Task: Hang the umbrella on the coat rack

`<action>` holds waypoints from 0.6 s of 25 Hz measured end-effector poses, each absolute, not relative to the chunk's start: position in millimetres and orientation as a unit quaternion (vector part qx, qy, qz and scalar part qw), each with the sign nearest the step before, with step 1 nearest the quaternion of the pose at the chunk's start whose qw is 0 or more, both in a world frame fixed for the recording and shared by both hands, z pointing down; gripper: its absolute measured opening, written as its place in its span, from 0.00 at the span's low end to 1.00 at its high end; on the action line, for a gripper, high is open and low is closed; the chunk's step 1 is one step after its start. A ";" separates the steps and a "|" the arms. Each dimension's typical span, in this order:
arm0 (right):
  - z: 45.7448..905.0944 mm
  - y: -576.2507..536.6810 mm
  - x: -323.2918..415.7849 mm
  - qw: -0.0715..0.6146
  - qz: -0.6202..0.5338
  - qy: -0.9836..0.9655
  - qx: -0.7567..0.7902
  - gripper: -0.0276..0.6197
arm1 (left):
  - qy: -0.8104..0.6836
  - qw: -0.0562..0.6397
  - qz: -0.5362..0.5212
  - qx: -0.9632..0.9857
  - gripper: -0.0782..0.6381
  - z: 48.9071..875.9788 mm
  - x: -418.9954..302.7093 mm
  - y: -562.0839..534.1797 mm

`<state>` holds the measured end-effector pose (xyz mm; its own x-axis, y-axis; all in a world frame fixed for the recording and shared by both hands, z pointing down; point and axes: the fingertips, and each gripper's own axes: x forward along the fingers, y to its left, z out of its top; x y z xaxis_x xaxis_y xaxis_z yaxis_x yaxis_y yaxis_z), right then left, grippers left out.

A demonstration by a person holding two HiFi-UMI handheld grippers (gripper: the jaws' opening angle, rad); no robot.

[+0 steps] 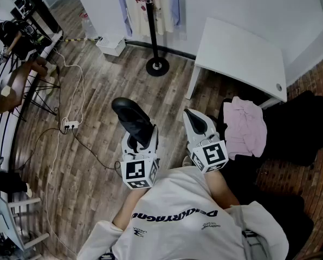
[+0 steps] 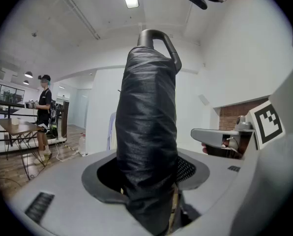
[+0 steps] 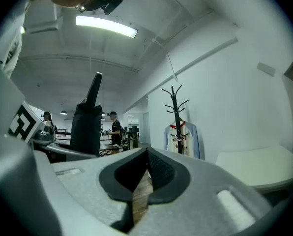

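Short of the coat rack (image 1: 153,26), on its near side over the wood floor, the left gripper (image 1: 142,141) holds the folded black umbrella (image 1: 133,119). Its jaws are clamped on the lower part of the wrapped canopy. In the left gripper view the umbrella (image 2: 146,132) stands roughly upright between the jaws, with its loop handle (image 2: 159,38) at the top. The umbrella is well apart from the rack and touches none of its hooks. The right gripper (image 1: 193,118) is just beside the left gripper, on the side away from the rack's base (image 1: 157,66). In the right gripper view the jaws of this gripper (image 3: 147,168) are pressed together at the tips with nothing between them, and the coat rack (image 3: 178,112) stands against the wall beyond them. A white shirt (image 1: 148,7) with pale blue sleeves hangs on the rack; its red chest lettering is too small to read with certainty. A dark line of print crosses the person's white top (image 1: 178,213), seen upside down and not reliably legible. A white table (image 1: 243,53) stands to the right of the rack, and a pink garment (image 1: 245,126) lies on dark cloth below it.
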<state>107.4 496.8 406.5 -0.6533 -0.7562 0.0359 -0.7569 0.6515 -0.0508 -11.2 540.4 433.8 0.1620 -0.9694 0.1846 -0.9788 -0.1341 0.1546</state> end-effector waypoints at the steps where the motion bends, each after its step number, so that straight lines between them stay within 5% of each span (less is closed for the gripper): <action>1: 406.0 493.4 107.2 0.002 0.031 -0.910 0.414 0.03 | -0.648 0.119 0.021 0.752 0.46 433.8 -10.0 536.7; 15: 413.7 424.6 145.0 -0.006 0.029 -0.927 0.375 0.03 | -0.663 0.120 0.024 0.739 0.46 442.5 43.2 471.7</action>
